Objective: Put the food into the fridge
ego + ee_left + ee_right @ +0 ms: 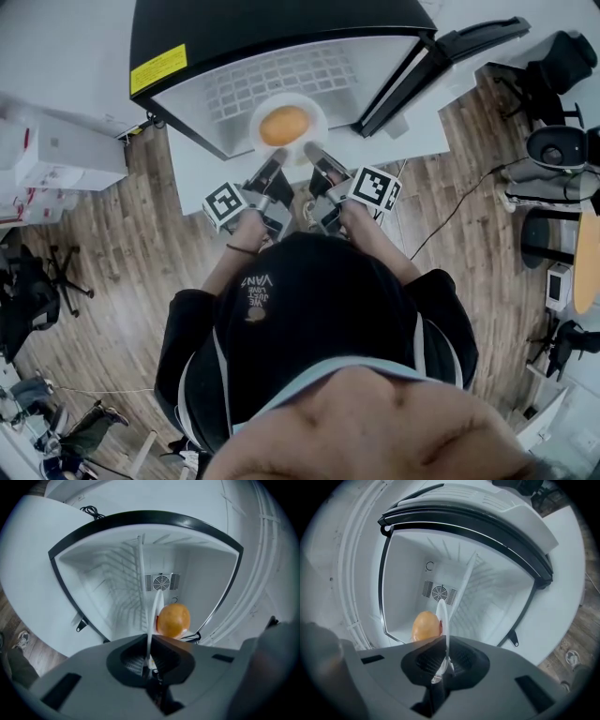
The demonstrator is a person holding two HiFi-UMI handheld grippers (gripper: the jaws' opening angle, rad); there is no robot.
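The fridge point(281, 23) stands wide open straight ahead of both pairs of jaws, its door point(441, 52) swung well out to the right, so the mouth is clear. The opening is wider than the white plate point(314, 111), with room between the plate's rim and each side wall. Inside, a wire shelf point(281, 75) spans the cavity, and the plate rides just above its level. The left gripper point(278, 161) and the right gripper point(314, 155) point level into the fridge, side by side and close together. The left hand point(248, 225) and right hand point(356, 217) reach forward from the body. Each pair of jaws is clamped shut on the plate's near rim. The plate lies flat, face up, at the fridge mouth just beyond the jaws. The round orange food point(284, 125) sits on its middle, its slightly longer axis running from side to side across the jaws' line.
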